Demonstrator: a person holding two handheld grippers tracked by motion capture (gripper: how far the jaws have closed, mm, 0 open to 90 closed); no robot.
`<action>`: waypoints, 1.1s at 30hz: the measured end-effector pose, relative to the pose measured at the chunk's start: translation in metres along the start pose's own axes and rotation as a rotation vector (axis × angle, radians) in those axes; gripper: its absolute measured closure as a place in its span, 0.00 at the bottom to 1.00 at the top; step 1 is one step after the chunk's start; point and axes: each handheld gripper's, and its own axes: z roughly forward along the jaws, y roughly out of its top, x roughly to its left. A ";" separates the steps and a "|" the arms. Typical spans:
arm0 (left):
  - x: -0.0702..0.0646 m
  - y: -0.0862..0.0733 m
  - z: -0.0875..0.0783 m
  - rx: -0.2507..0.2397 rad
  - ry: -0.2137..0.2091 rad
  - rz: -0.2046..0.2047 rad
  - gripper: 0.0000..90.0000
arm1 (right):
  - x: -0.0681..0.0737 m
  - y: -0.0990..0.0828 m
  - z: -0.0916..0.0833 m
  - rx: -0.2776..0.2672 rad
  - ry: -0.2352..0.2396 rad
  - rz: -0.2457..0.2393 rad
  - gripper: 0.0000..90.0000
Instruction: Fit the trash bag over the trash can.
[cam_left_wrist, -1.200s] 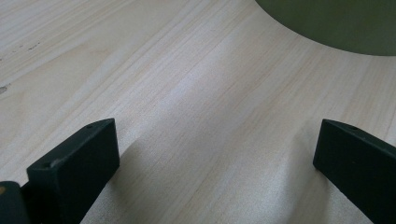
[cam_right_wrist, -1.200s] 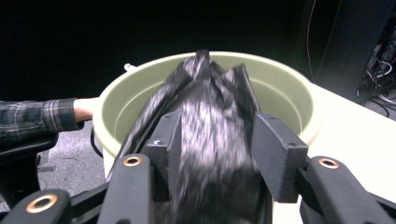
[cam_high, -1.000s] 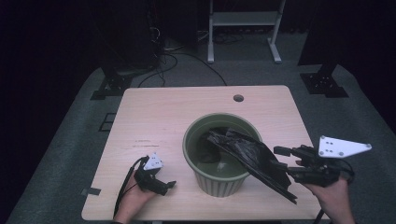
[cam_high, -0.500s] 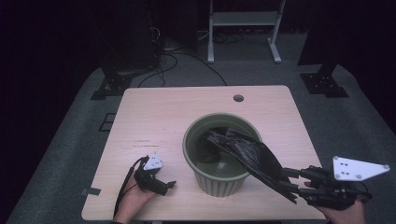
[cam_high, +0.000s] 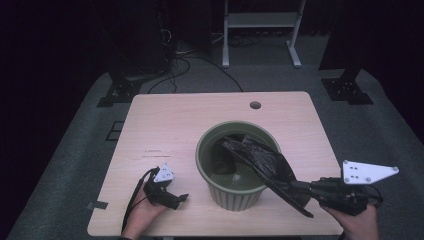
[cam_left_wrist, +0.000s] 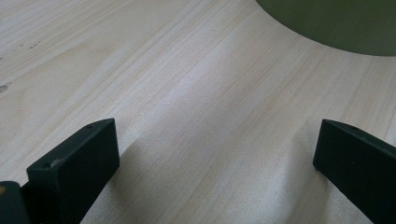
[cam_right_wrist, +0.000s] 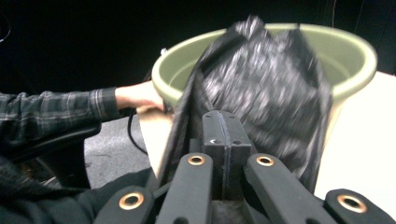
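A green ribbed pot (cam_high: 235, 195) stands on the table's front middle. A black plastic bag (cam_high: 260, 160) lies partly inside it and drapes over its right rim toward the front right. My right gripper (cam_high: 306, 189) is shut on the bag's lower edge beyond the pot's right side; the right gripper view shows its jaws pressed together on the bag (cam_right_wrist: 261, 88) in front of the pot (cam_right_wrist: 355, 51). My left gripper (cam_high: 179, 199) rests on the table left of the pot, open, with bare wood between its jaws and the pot's wall (cam_left_wrist: 327, 23) ahead.
The light wooden table (cam_high: 175, 125) has a round cable hole (cam_high: 255, 105) near its back edge. Dark stands and cables sit on the grey floor behind. A person's plaid sleeve (cam_right_wrist: 51, 112) lies left of the pot.
My right gripper has pulled back toward the front right edge, dragging the bag's edge farther out over the pot's rim. The left gripper has stayed put.
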 end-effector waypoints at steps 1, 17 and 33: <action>0.000 0.000 0.000 0.001 0.000 0.000 0.00 | -0.001 0.004 0.001 -0.004 -0.002 -0.007 1.00; 0.004 0.006 -0.023 -0.078 -0.033 -0.015 0.00 | -0.027 0.068 0.043 -0.013 -0.013 -0.084 1.00; 0.006 0.031 -0.067 -0.246 -0.168 -0.025 0.01 | -0.051 0.092 0.066 -0.009 -0.059 -0.079 1.00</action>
